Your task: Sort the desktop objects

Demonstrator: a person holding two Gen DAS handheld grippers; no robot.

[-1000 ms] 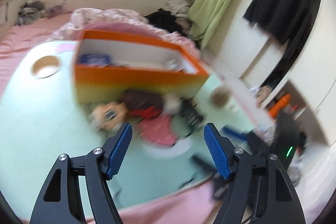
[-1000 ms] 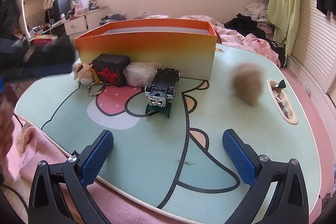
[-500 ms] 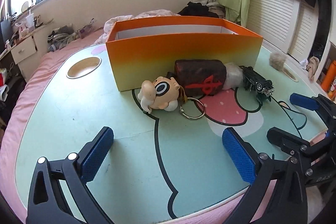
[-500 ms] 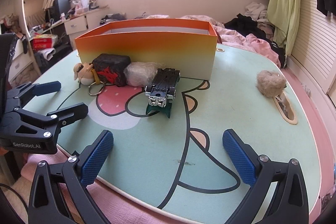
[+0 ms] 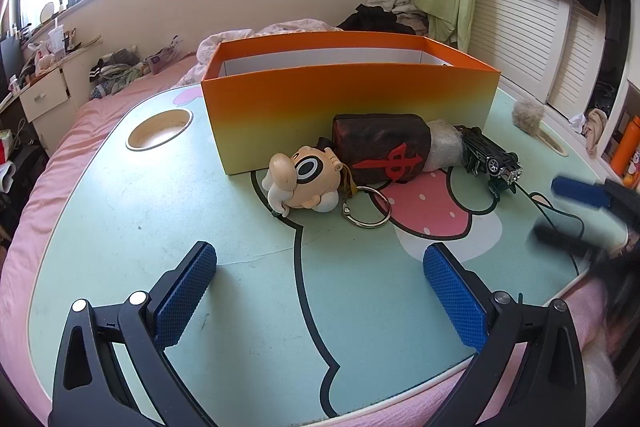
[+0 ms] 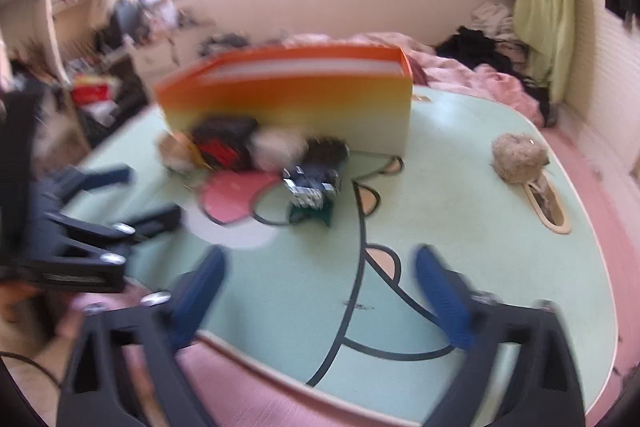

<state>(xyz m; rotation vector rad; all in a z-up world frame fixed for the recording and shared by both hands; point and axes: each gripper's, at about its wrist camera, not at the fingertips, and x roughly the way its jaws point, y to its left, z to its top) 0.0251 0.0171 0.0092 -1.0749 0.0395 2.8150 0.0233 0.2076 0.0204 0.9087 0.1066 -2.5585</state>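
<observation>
Both tongs hover empty over the counter, in front of the things to sort.

The left tongs [image 5: 320, 287] gape fully wide with nothing between them; the right tongs [image 6: 320, 291] are closing, also on nothing. On the counter [image 5: 120, 227], an orange box [image 5: 348, 103] stands with a row against its front wall: a cartoon-head keychain [image 5: 304, 179], a dark block with a red mark [image 5: 384, 147], a pale wrapped bundle [image 5: 444, 147] and a toy car [image 5: 490, 161]. A fuzzy ball [image 6: 518, 157] lies well apart, beside a slot at the counter's edge.
</observation>
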